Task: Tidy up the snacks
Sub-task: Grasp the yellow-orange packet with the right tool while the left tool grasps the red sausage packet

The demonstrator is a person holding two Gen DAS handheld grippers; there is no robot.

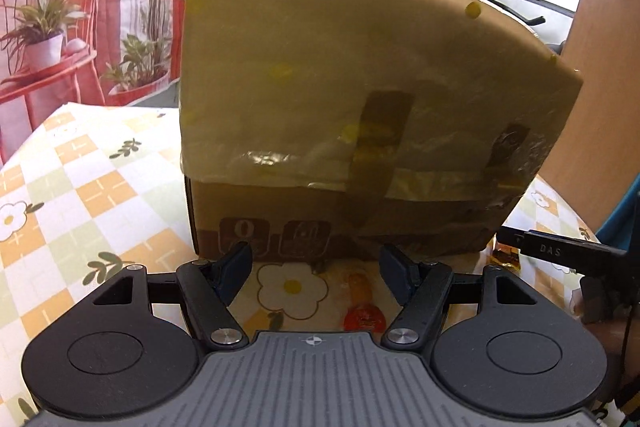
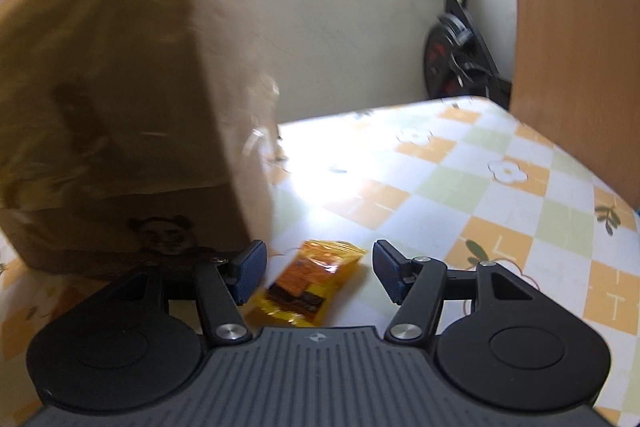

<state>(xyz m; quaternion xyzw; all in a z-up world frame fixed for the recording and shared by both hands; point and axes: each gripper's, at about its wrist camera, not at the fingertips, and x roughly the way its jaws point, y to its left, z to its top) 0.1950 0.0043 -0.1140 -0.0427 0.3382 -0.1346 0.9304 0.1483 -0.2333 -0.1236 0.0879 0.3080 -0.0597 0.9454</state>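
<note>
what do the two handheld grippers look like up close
Both match: the left gripper and right gripper each have a grey ribbed body with a small round emblem, two black round housings, black linkage bars with silver pivot pins, and dark blue ribbed fingers. White lettering marks the right gripper seen from the left camera.

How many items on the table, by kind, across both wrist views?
Cardboard box: 1
Wrapped snacks: 2, a yellow-orange packet between the right gripper's open fingers, and a red-orange one between the left gripper's open fingers
Total: 3 on the checked tablecloth
</note>
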